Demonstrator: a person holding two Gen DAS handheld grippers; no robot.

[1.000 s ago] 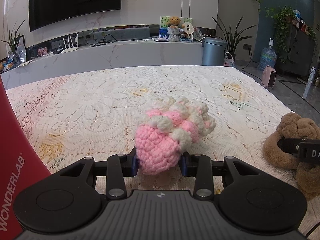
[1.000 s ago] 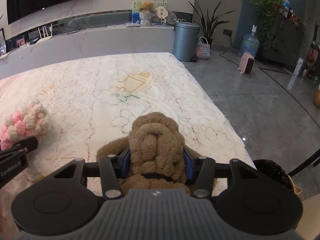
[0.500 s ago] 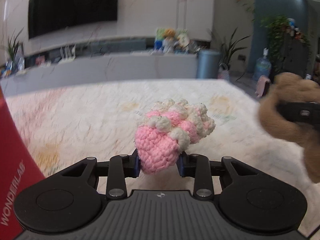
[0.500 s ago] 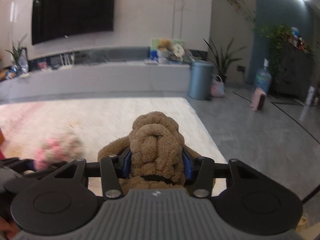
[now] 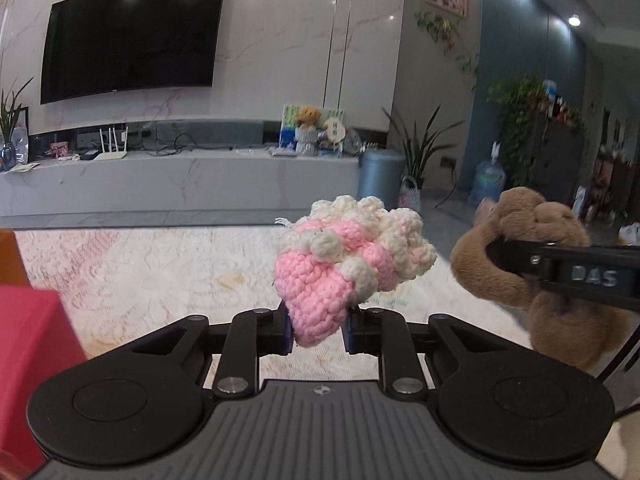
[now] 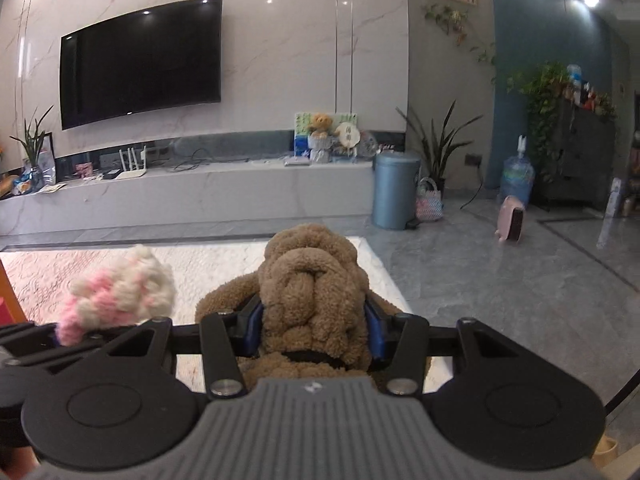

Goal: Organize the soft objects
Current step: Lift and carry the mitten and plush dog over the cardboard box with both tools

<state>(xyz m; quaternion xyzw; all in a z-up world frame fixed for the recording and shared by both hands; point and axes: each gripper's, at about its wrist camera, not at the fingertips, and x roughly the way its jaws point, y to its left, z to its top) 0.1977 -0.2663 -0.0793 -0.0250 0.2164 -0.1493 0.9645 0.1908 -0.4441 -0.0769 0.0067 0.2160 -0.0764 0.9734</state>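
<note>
My left gripper (image 5: 317, 330) is shut on a pink and white crocheted toy (image 5: 348, 264) and holds it up above the lace-covered table (image 5: 160, 272). My right gripper (image 6: 315, 332) is shut on a brown plush dog (image 6: 312, 280), gripping it at the head, also lifted above the table (image 6: 224, 264). The plush dog shows in the left wrist view (image 5: 536, 272) to the right of the crocheted toy. The crocheted toy shows in the right wrist view (image 6: 120, 292) to the left of the dog.
A red box (image 5: 32, 360) stands at the near left of the table. Behind the table are a long white TV bench (image 5: 180, 184), a wall TV (image 5: 132, 36), a blue bin (image 6: 396, 188) and grey floor (image 6: 520, 280) to the right.
Both grippers have risen from the table with their toys and tilted up, so the views now face the wall. The two toys are closer together.
</note>
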